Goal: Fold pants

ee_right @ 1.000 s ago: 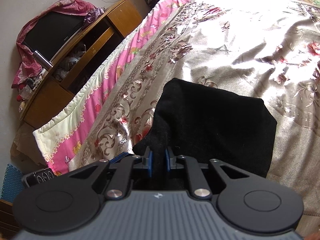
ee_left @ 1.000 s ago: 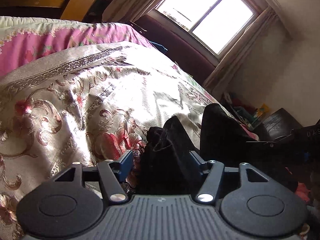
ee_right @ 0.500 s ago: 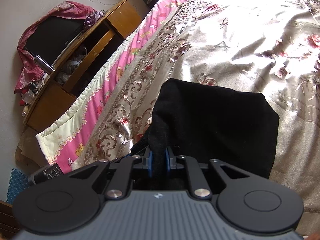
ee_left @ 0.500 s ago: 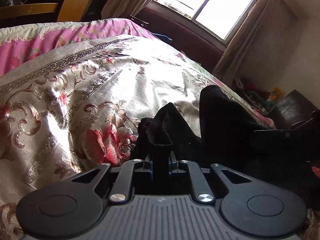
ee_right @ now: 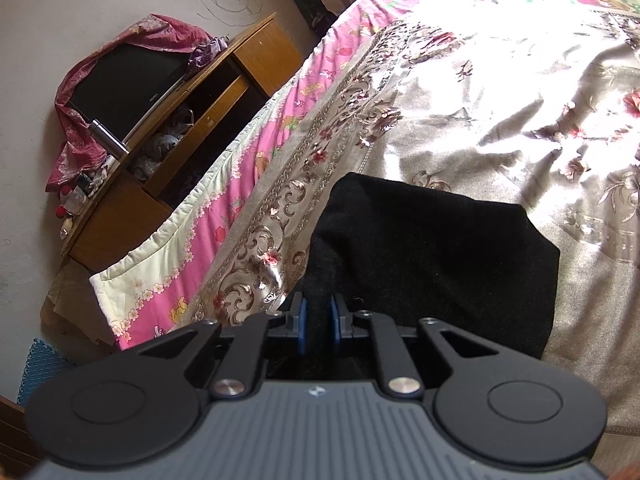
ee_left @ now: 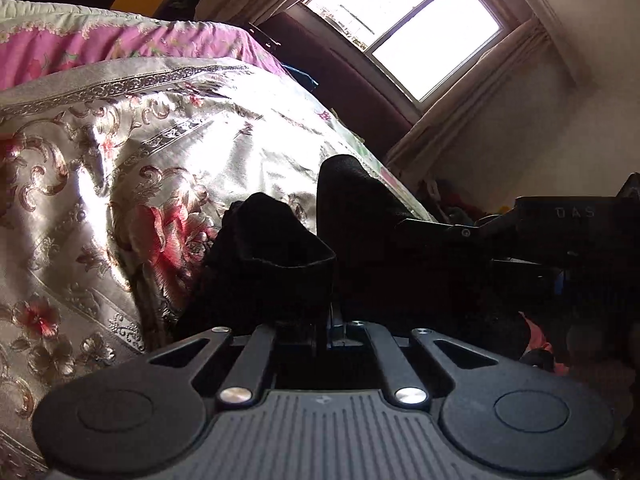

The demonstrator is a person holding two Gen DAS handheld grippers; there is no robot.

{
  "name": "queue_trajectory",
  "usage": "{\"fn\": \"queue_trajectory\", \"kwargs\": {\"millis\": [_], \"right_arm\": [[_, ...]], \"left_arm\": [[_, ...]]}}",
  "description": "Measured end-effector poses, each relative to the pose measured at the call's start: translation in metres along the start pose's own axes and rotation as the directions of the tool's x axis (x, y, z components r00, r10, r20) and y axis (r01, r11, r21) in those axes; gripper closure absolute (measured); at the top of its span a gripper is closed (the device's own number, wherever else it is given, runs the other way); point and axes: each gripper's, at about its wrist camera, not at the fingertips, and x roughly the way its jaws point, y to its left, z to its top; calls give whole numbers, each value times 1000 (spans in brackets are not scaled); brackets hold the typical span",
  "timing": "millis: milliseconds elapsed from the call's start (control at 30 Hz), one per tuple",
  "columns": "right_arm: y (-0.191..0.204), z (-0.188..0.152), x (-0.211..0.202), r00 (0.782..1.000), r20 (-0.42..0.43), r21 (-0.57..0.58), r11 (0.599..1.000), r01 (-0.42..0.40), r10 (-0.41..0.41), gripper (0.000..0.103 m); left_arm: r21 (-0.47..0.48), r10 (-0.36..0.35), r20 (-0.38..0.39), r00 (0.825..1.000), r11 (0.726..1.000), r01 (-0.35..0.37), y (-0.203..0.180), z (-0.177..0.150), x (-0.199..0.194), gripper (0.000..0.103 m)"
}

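Pinching soft black knit pants (ee_right: 440,248), glossy floral brocade bedspread (ee_right: 500,92)

you have a floral bedspread (ee_right: 500,92) over a pink quilt (ee_right: 240,196), a wooden cabinet (ee_right: 240,76) with a cloth-draped tv (ee_right: 128,80) beside the bed, and a bright window (ee_left: 404,28).
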Motion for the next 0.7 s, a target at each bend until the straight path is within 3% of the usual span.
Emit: {"fn": "queue_trajectory", "kwargs": {"millis": [67,167,367,533,567,700], "right_arm": [[0,-10,26,999,-39,-13,1000,7,-7,90],[-3,-18,60,996,-92,40,999,-17,21,82],[15,-12,61,999,-37,-35,999,-33,32,73],[16,-3,45,999,13,-111,993,48,-47,74],[16,-2,43,999,19,-113,992,53,-51,74],[18,9,51,996,21,-144,986,89,-87,72]], "left_arm": [[32,78,-30,997,997,-77,13,-7,10,84],[-88,18,-46,999,996,-22,36,-4,6,83],[-21,75,-11,997,997,-75,31,-2,-21,79],[44,133,108,985,989,-138,12,-6,-64,55],[52,138,118,983,988,-145,10,-7,-71,55],[62,89,78,993,994,-94,3,-9,-82,48]]}}
